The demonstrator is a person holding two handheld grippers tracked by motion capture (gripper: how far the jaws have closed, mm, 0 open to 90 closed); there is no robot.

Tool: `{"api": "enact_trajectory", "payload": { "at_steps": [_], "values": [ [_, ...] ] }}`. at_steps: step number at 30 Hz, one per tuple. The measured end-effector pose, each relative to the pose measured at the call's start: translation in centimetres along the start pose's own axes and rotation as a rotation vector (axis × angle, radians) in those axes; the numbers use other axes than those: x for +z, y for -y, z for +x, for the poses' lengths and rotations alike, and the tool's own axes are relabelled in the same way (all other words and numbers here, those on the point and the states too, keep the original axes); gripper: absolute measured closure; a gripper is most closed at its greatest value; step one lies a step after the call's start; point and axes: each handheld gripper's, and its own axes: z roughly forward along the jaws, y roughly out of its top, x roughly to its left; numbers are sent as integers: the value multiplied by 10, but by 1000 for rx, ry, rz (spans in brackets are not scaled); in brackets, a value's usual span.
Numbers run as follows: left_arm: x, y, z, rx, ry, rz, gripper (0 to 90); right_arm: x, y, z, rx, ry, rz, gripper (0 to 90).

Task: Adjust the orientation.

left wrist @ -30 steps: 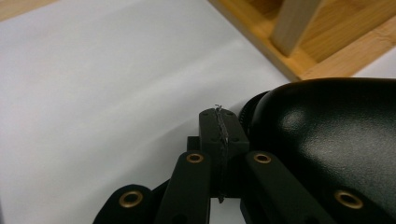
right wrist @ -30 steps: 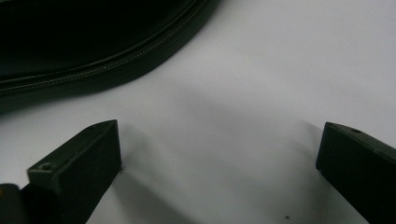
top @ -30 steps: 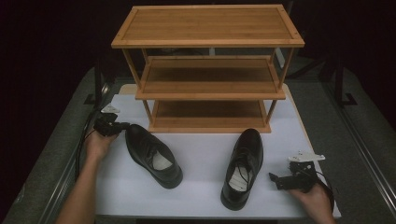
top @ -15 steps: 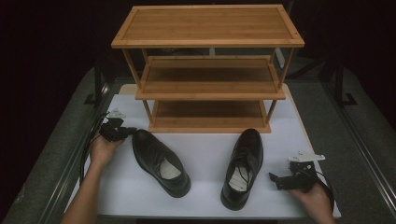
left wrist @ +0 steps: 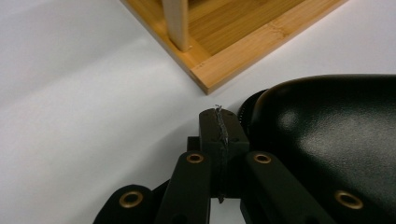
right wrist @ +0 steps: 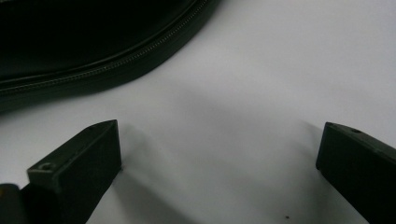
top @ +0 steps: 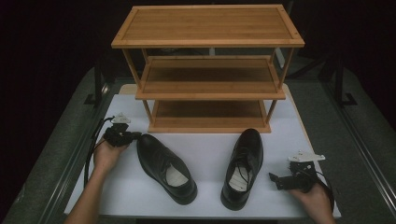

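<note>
High view: two black dress shoes are seen on the white tabletop [top: 210,154], in front of a three-tier wooden rack [top: 208,70].
Change: the left shoe [top: 166,168] is now found farther right and nearer than a second ago, its toe swung toward the near edge; the left hand has travelled with it.
Left tongs [top: 125,136]: fully closed, pad against pad, with nothing between them; the closed tip is pressed against the left shoe's heel end [left wrist: 327,140], just beside the rack's near left corner [left wrist: 205,77].
Right tongs [top: 279,179]: held wide open and empty, unmoved over the last second; the tips rest low over the tabletop just right of the right shoe [top: 243,168], whose sole edge [right wrist: 93,60] lies beyond them.
Meaning: the left shoe is apparently being nudged rather than gripped, probably to line it up with its mate before shelving.
Remaining: neither shoe is lifted yet; all rack shelves are bare.
</note>
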Motion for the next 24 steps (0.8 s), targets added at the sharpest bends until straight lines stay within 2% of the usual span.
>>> {"api": "enact_trajectory", "payload": {
  "at_steps": [8,9,11,14,18,20,24],
  "values": [
    [-7,5,1,-14,-16,4,900,0,0,0,0,0,-1,0],
    [-13,7,2,-23,-18,2,900,0,0,0,0,0,-1,0],
    [-24,11,1,-38,-19,-35,900,0,0,0,-1,0,-1,0],
    [-35,18,-2,-42,-15,-42,900,0,0,0,-1,0,-1,0],
    [-48,34,-12,-34,-16,-57,899,0,0,0,-1,0,-1,0],
    [-52,39,-18,-43,-3,-66,899,0,0,0,1,0,1,0],
    [-61,47,-36,-33,28,-80,899,0,0,0,0,0,0,0]
  ]
}}
